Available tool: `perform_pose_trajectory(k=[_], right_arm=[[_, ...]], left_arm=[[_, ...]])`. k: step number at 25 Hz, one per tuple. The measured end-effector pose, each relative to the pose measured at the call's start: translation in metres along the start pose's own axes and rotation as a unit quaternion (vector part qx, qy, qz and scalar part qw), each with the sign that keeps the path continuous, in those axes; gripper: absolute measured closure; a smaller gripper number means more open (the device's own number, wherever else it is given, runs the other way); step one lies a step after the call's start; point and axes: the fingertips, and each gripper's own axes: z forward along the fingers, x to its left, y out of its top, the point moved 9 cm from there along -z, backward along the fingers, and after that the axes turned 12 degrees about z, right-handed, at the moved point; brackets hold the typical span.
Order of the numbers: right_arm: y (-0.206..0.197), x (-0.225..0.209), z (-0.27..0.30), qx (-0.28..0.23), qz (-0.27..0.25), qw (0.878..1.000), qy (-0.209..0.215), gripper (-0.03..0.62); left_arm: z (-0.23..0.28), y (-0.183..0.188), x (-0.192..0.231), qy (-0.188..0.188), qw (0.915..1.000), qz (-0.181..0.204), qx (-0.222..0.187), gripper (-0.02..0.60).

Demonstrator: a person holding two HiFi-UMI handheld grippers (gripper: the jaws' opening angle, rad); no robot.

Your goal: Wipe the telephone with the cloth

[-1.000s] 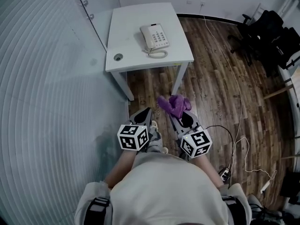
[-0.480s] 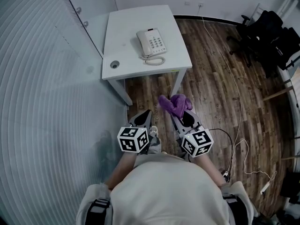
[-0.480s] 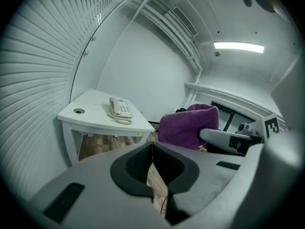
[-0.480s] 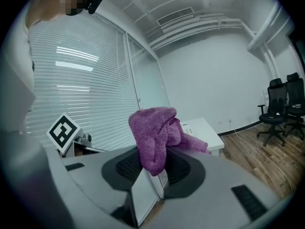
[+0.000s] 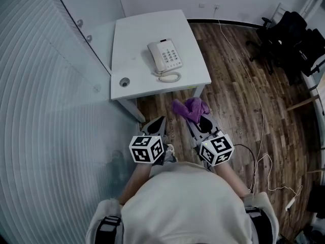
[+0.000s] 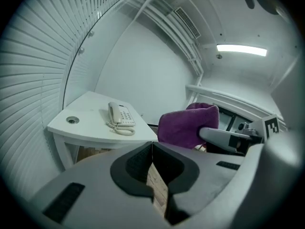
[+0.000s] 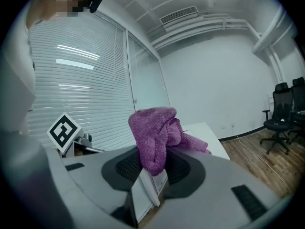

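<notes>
A: Quick pass. What do we log for the left gripper (image 6: 151,149)?
B: In the left gripper view we see its jaws pressed together with nothing between them. Only the wood floor (image 5: 233,85) shows below the pads.
A: And the right gripper (image 7: 151,168)?
B: It's clamped on the cloth (image 7: 152,128), which is purple. In the right gripper view we see it pinched between the pads and bunched up above the jaws, with one fold flopping to the right.
A: Where's the telephone (image 5: 165,56)?
B: On the white table (image 5: 137,34), toward the near-right part in the head view. The handset sits on the cradle at left, the keypad is at right, and the coiled cord (image 5: 168,77) loops on the tabletop at the near side.
A: Is the cloth touching it?
B: No, we mark them well apart. The cloth is in the air over the floor, just short of the table's near edge.
A: How are the grippers placed?
B: Both sit low, close to the person's body and side by side. They point toward the table with the marker cubes (image 5: 147,149) facing up.
A: Anything else we note?
B: There's a round grommet hole (image 5: 124,82) near the table's near-left corner. Blinds (image 5: 45,95) run along the left, black office chairs (image 5: 294,34) stand far right, and thin cables (image 5: 260,121) trail over the floor at right
</notes>
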Motion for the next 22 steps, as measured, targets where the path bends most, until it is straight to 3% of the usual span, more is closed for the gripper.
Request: perform_pose_trajectory(k=[12, 22], right_arm=[[0.026, -0.026, 0.067, -0.009, 0.011, 1.000, -0.028, 0.468], [0.026, -0.037, 0.130, -0.004, 0.018, 0.999, -0.029, 0.468]], left_arm=[[0.063, 0.032, 0.062, -0.026, 0.9996, 0.009, 0.008, 0.560], [0.093, 0.033, 0.120, -0.017, 0.9997, 0.001, 0.019, 0.560]])
